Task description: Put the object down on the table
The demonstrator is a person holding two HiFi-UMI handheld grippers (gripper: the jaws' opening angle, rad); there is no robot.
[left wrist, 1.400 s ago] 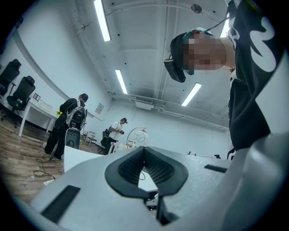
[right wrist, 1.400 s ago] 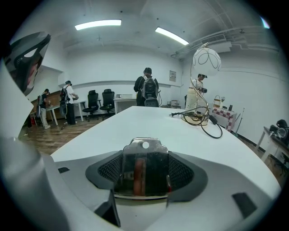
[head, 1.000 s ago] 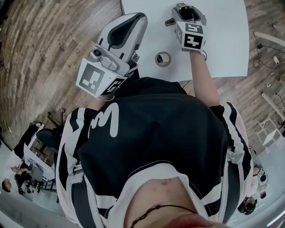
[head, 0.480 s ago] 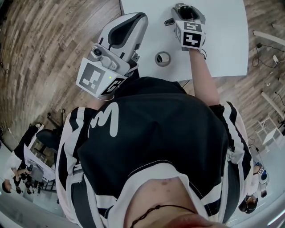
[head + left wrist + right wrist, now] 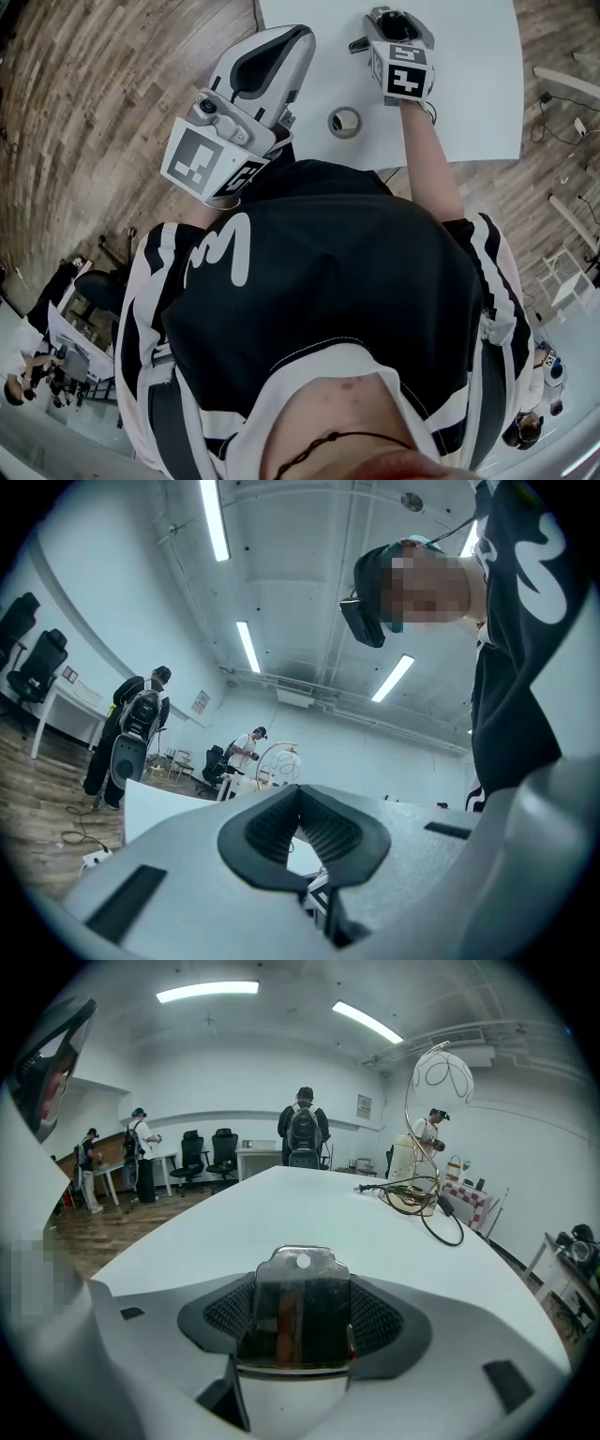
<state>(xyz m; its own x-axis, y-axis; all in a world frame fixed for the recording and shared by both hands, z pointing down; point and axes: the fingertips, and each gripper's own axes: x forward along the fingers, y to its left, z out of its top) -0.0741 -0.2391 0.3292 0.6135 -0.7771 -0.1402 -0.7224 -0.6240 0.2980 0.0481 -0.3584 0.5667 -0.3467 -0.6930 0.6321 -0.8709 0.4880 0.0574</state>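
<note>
Over the near part of the white table (image 5: 469,84), my right gripper (image 5: 392,17) is shut on a flat, shiny metal piece (image 5: 298,1288) with a small hole at its top. The piece stands upright between the dark ribbed pads (image 5: 382,1321) in the right gripper view, above the tabletop (image 5: 281,1204). The head view hides it behind the gripper body. My left gripper (image 5: 281,42) is held up in front of my chest at the table's left edge, pointing away from the floor. Its jaws meet at the tips with nothing between them (image 5: 300,803).
A small roll of tape (image 5: 344,122) lies on the table near its front edge, between the two grippers. At the table's far end are a coiled black cable (image 5: 427,1206) and a gold wire hoop (image 5: 436,1072). Several people stand in the room beyond. Wooden floor (image 5: 94,94) surrounds the table.
</note>
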